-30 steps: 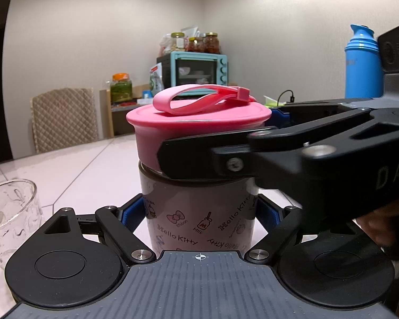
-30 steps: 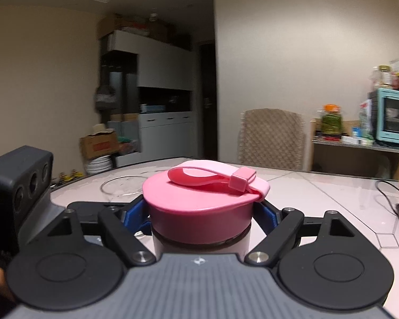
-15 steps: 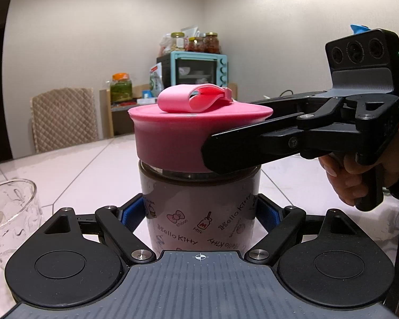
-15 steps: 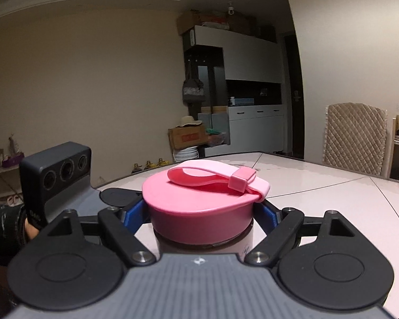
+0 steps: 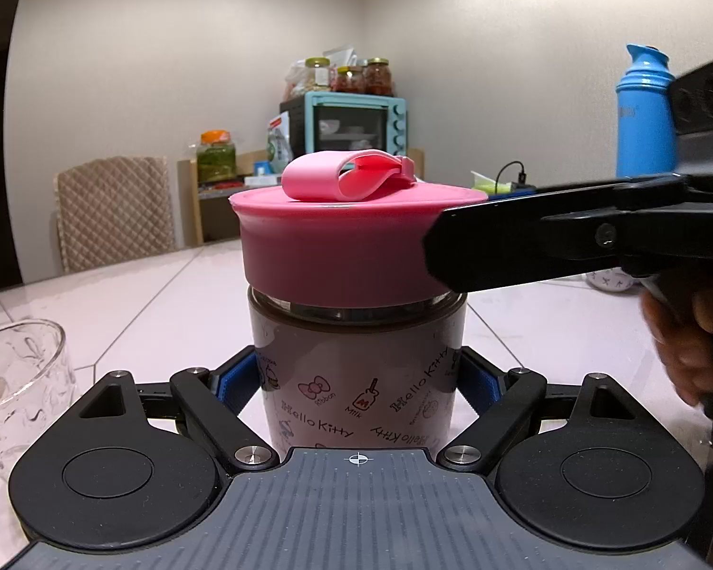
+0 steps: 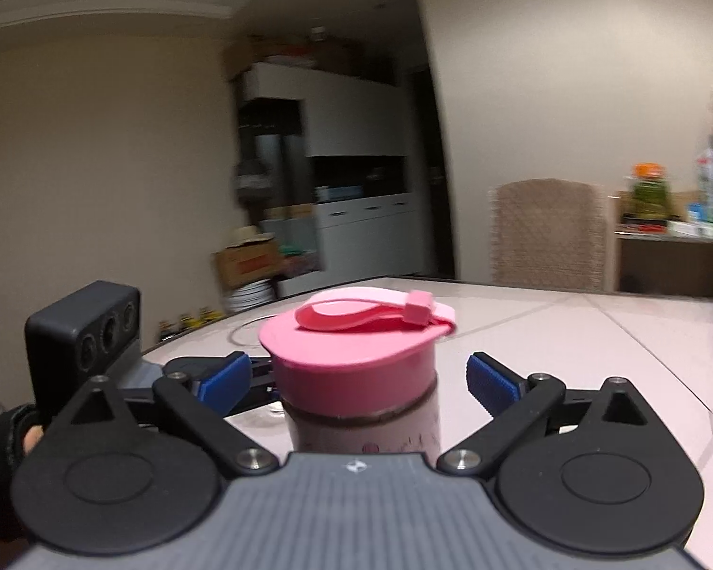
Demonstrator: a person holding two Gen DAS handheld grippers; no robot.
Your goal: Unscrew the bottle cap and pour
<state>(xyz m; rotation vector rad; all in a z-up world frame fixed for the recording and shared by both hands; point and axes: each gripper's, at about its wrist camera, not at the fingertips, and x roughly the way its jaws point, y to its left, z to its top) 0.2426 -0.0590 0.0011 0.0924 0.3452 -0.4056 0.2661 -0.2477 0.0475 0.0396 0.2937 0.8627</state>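
A Hello Kitty bottle (image 5: 356,370) with a wide pink cap (image 5: 337,247) and pink strap stands upright on the pale table. My left gripper (image 5: 359,380) is shut on the bottle's body below the cap. My right gripper (image 6: 356,375) is open, its blue pads standing apart from the pink cap (image 6: 351,361) on both sides. In the left wrist view one right finger (image 5: 537,247) lies against the cap's right side. A clear glass (image 5: 16,389) stands at the left.
A blue thermos (image 5: 644,114) stands at the back right. A chair (image 5: 114,209) sits behind the table, with a teal toaster oven (image 5: 351,123) and jars on a shelf beyond. A cable (image 5: 511,175) lies behind the bottle.
My right gripper held the cap and swung around the bottle, turning the cap with it. It has now opened off the cap and swung back. The left gripper and bottle stayed still.
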